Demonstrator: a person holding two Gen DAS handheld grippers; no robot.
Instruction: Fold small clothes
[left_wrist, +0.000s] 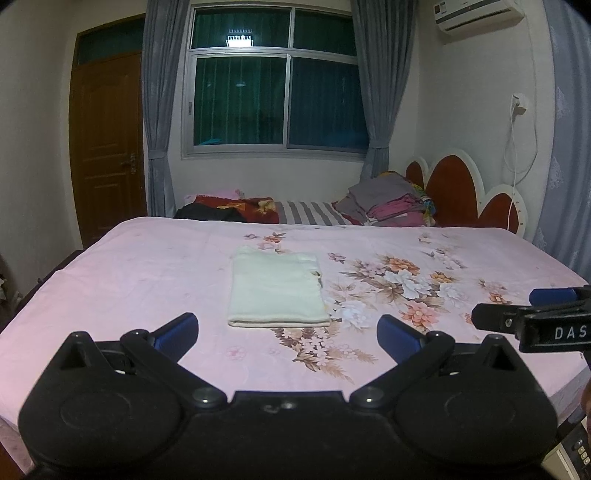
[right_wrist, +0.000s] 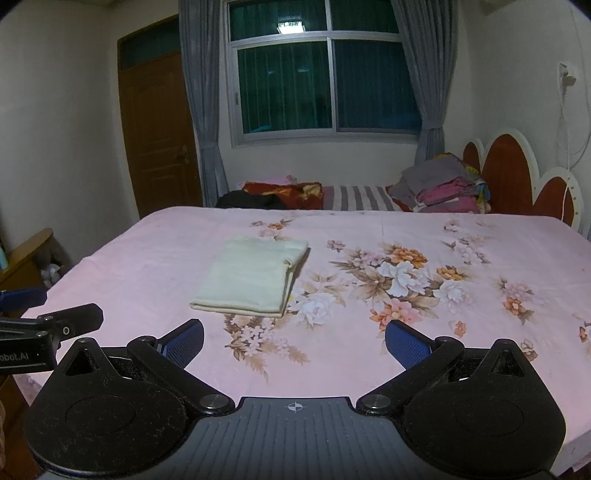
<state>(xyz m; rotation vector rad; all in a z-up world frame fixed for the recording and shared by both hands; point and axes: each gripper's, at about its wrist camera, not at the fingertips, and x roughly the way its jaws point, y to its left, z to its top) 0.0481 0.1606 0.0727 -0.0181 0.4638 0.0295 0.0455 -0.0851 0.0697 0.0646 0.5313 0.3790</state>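
Observation:
A cream-coloured garment (left_wrist: 277, 288) lies folded into a neat rectangle on the pink floral bedsheet (left_wrist: 147, 266). In the right wrist view the same folded garment (right_wrist: 251, 282) sits left of centre on the bedsheet (right_wrist: 369, 350). My left gripper (left_wrist: 288, 332) hovers over the near edge of the bed, just short of the garment, open with nothing between its blue pads. My right gripper (right_wrist: 295, 341) is also open and empty, to the right of the garment and nearer than it. Each gripper shows in the other's view, the right one (left_wrist: 532, 317) at the edge and the left one (right_wrist: 44, 325) likewise.
A pile of folded clothes (left_wrist: 391, 203) sits at the far side by the red headboard (left_wrist: 450, 188). Dark and red bedding (left_wrist: 229, 210) lies at the back left. A wooden door (left_wrist: 107, 147) and a curtained window (left_wrist: 273, 85) are behind. A wooden cabinet (right_wrist: 26, 254) stands left of the bed.

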